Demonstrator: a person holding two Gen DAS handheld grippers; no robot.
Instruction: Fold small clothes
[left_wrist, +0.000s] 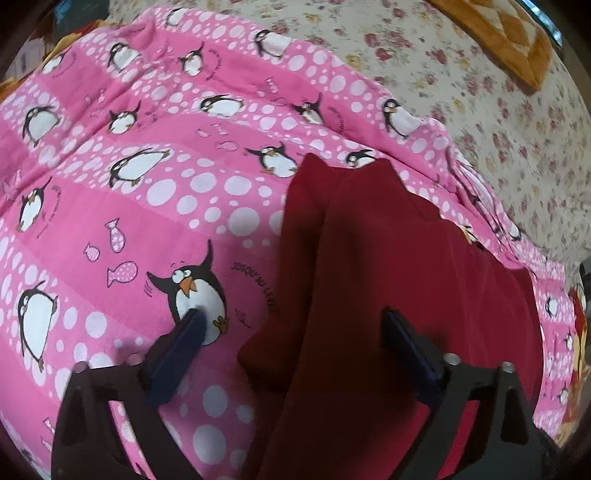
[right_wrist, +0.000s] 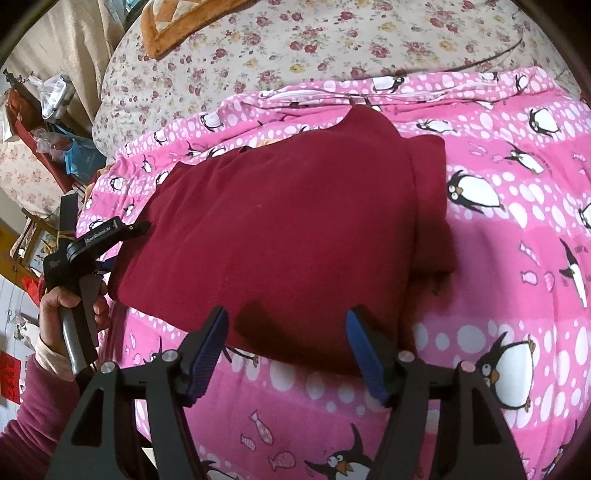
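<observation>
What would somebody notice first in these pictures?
Probably the bright pink penguin blanket spread all over the bed. A dark red garment lies folded in the middle of it. The right gripper hangs open over the garment's near edge, and the left gripper stands open at its side.

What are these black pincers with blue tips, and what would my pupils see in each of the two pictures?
They are hand-held grippers, one in each of a person's hands, each with a camera looking along its two fingers. One picture comes from the left gripper, the other from the right gripper. The right view also shows the left hand gripping its tool. On the pink penguin-print quilt lies a folded dark red fabric garment; a floral cream bedspread lies beyond. Both grippers stand open over the garment's edge and hold nothing.
</observation>
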